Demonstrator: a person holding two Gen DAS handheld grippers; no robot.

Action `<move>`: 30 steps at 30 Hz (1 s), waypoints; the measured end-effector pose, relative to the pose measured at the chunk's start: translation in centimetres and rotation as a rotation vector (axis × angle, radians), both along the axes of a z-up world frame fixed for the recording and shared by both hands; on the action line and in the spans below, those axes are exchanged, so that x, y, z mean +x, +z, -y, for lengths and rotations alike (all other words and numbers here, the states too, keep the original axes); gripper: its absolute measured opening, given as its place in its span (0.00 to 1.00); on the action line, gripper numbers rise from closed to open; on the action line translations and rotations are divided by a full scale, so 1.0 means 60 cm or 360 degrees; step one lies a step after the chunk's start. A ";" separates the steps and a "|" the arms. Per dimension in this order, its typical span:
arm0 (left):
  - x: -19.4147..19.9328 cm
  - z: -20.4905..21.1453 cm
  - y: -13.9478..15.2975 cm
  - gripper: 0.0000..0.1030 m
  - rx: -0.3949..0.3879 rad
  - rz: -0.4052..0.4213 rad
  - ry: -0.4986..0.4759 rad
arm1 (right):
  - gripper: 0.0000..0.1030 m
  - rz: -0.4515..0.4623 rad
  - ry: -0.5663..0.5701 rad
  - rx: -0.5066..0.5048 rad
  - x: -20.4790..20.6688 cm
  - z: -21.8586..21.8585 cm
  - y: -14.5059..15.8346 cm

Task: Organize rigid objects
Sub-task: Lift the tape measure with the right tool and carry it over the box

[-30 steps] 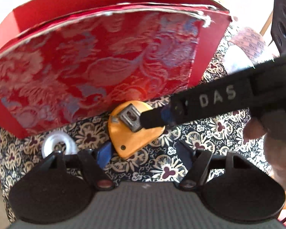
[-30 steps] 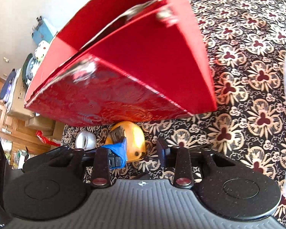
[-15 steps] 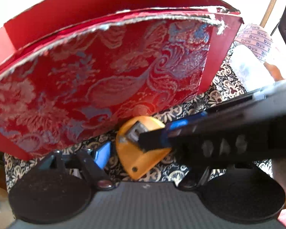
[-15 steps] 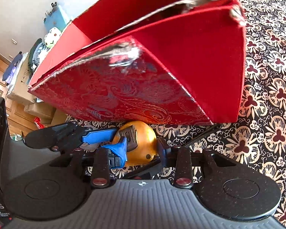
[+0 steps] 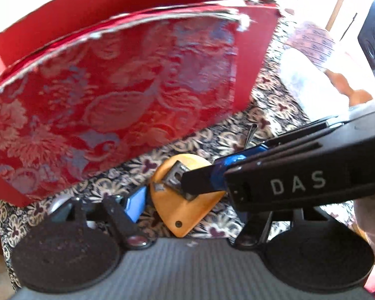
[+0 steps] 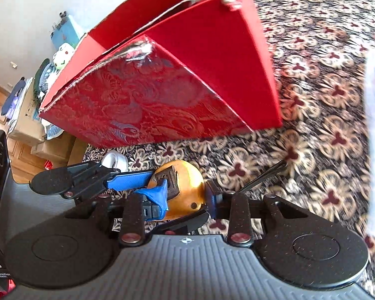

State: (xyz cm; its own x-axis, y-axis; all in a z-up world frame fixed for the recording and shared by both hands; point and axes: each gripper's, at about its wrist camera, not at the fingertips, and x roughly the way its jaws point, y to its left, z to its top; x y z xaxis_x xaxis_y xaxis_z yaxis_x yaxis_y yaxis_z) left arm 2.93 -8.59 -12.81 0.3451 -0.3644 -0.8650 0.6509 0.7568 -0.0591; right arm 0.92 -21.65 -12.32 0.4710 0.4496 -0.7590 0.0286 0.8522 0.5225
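An orange teardrop-shaped object [image 5: 187, 197] with a metal clasp lies on the patterned cloth in front of a red brocade box [image 5: 117, 105]. It also shows in the right wrist view [image 6: 185, 190]. My right gripper [image 6: 187, 197] has its fingers on either side of the orange object, and whether they press on it is unclear. My left gripper [image 5: 190, 200] is open, the orange object lying between its fingers; its right finger is hidden behind the right gripper's body [image 5: 300, 185]. The left gripper's blue finger [image 6: 127, 177] reaches in from the left in the right wrist view.
The red box [image 6: 177, 95] stands open-topped on the floral cloth [image 6: 312, 100]. A white ring [image 6: 115, 160] lies left of the orange object. A black hairpin [image 6: 262, 177] lies to its right. A pale patterned bundle [image 5: 312, 62] sits far right.
Both grippers have pulled back slightly from the box, so more cloth shows in front of it. The right gripper's fingers have stayed around the orange object. The hairpin has come into view.
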 end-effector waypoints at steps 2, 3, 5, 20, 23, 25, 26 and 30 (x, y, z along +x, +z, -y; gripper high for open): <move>-0.010 0.005 0.002 0.65 -0.0007 -0.0004 -0.0038 | 0.15 0.0010 -0.0037 -0.0010 -0.012 0.004 0.008; -0.015 0.008 0.004 0.65 -0.0011 0.0000 -0.0061 | 0.15 0.0018 -0.0061 -0.0013 -0.019 0.008 0.013; -0.026 0.016 0.012 0.65 -0.0013 0.0023 -0.0116 | 0.15 0.0038 -0.0113 -0.0020 -0.033 0.018 0.024; -0.080 0.077 0.122 0.65 -0.0240 0.0258 -0.0474 | 0.15 0.0392 -0.0438 -0.0261 -0.121 0.057 0.152; -0.084 0.083 0.155 0.65 -0.0307 0.0322 -0.0499 | 0.15 0.0494 -0.0471 -0.0298 -0.122 0.061 0.182; -0.083 0.085 0.179 0.65 -0.0348 0.0376 -0.0509 | 0.15 0.0559 -0.0478 -0.0318 -0.116 0.064 0.200; -0.082 0.087 0.188 0.65 -0.0364 0.0402 -0.0510 | 0.15 0.0592 -0.0474 -0.0329 -0.113 0.064 0.207; -0.069 0.082 0.235 0.65 -0.0421 0.0512 -0.0481 | 0.15 0.0710 -0.0431 -0.0362 -0.084 0.062 0.236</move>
State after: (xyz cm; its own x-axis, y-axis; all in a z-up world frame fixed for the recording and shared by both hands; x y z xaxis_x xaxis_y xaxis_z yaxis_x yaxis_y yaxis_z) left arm -1.19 -13.49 1.29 0.4240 -0.6811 -0.5970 0.8552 0.5181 0.0164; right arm -4.11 -25.38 1.85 0.8438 0.1167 -0.5238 0.0802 0.9377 0.3381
